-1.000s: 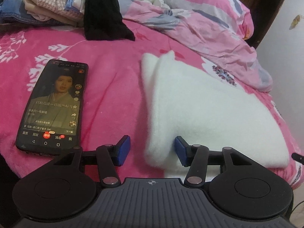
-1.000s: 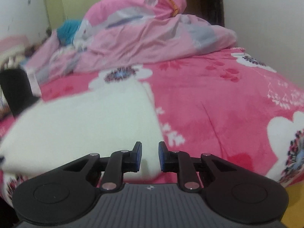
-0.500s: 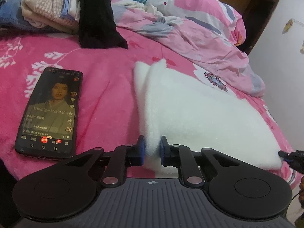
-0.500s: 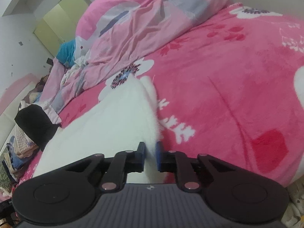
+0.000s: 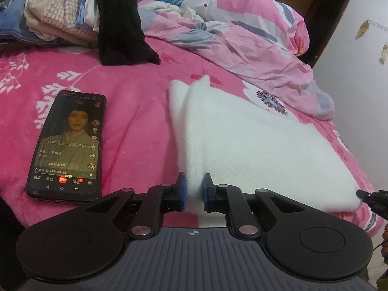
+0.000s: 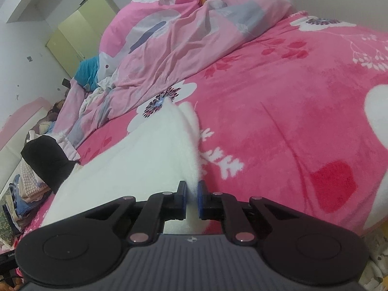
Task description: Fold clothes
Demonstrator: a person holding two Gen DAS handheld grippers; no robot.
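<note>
A white fluffy garment [image 5: 254, 143] lies folded flat on the pink bed blanket [image 5: 135, 101]. My left gripper [image 5: 193, 190] is shut on the garment's near left corner, white pile squeezed between its blue pads. My right gripper [image 6: 192, 200] is shut on the near right corner of the same white garment [image 6: 135, 160]. In the left wrist view, the tip of the right gripper [image 5: 373, 197] shows at the garment's far right corner. The garment's far end stands up in two soft peaks.
A phone [image 5: 66, 145] with a lit screen lies on the blanket left of the garment. A black cloth [image 5: 118, 21] hangs from a pile of clothes [image 5: 48, 14] at the back left. A crumpled pink duvet [image 5: 237, 34] fills the back. A yellow-green wardrobe [image 6: 80, 34] stands against the wall.
Both grippers went from open beside the garment's near edge to shut on its near corners. The right gripper rolled and moved in; the left one barely moved.
</note>
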